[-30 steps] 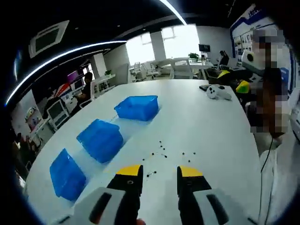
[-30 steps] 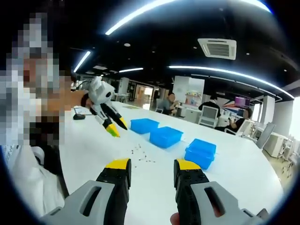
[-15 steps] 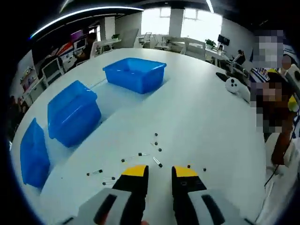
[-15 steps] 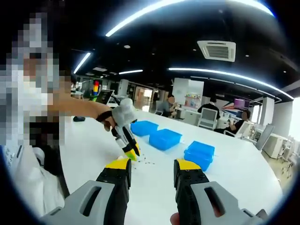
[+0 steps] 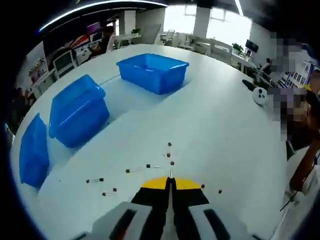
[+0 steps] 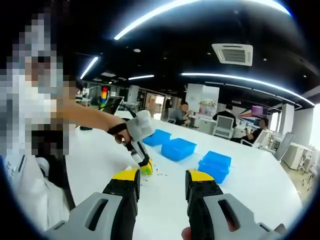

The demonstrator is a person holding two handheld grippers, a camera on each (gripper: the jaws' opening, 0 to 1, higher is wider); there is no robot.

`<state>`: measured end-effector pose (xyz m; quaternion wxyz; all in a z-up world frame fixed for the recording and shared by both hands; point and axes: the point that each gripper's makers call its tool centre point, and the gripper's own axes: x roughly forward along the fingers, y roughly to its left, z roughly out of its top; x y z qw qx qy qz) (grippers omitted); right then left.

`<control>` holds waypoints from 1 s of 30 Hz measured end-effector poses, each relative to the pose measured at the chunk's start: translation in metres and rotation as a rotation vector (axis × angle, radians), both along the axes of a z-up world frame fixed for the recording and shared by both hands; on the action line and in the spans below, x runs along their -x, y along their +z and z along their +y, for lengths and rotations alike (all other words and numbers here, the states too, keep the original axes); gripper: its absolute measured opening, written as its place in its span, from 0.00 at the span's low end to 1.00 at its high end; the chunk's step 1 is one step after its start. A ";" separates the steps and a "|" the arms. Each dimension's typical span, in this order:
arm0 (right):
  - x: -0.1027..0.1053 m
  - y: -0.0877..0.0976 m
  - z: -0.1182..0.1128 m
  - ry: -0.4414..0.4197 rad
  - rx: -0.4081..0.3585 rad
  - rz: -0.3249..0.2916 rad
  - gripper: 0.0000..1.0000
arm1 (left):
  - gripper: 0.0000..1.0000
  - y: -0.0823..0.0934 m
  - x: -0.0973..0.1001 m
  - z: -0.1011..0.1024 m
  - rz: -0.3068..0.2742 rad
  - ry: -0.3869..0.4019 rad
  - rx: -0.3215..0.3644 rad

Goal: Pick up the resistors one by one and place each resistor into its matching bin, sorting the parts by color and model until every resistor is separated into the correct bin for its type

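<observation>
Small dark resistors (image 5: 169, 154) lie scattered on the white table (image 5: 225, 130), close in front of my left gripper (image 5: 170, 181). Its yellow-tipped jaws are pressed together, and the thin lead of one resistor (image 5: 170, 173) sticks out between the tips. Three blue bins stand in a row: far (image 5: 152, 72), middle (image 5: 77, 116) and near (image 5: 32, 155). In the right gripper view my right gripper (image 6: 162, 176) hangs open and empty above the table. There the left gripper (image 6: 145, 167) points down at the resistors (image 6: 156, 173), with the bins (image 6: 178, 148) behind it.
A white round object (image 5: 259, 95) and a dark flat one (image 5: 248, 85) lie at the table's far right. The person's arm (image 6: 90, 117) reaches in from the left. People sit at desks (image 6: 220, 122) beyond the table.
My left gripper has dropped to the table among the resistors and its jaws have gone from apart to shut on one. The right gripper has stayed still and open.
</observation>
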<state>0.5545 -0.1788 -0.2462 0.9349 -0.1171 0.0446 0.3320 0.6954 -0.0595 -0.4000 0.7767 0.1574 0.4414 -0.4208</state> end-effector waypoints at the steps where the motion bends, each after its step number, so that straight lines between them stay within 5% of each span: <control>1: 0.000 0.000 0.000 0.000 0.000 -0.001 0.38 | 0.05 0.000 0.000 0.001 0.006 0.001 0.004; 5: 0.000 0.000 0.000 -0.002 0.001 -0.003 0.38 | 0.04 0.006 0.005 0.004 0.038 0.015 0.035; 10: -0.001 -0.001 -0.002 -0.005 0.001 0.001 0.38 | 0.04 0.041 0.015 0.010 -0.015 0.007 0.122; 21: 0.000 -0.001 -0.001 -0.006 0.003 0.003 0.38 | 0.05 0.130 0.035 0.055 -0.216 0.073 0.415; 30: -0.001 -0.002 0.001 -0.008 0.009 0.008 0.38 | 0.05 0.166 0.064 0.124 -0.430 0.209 0.590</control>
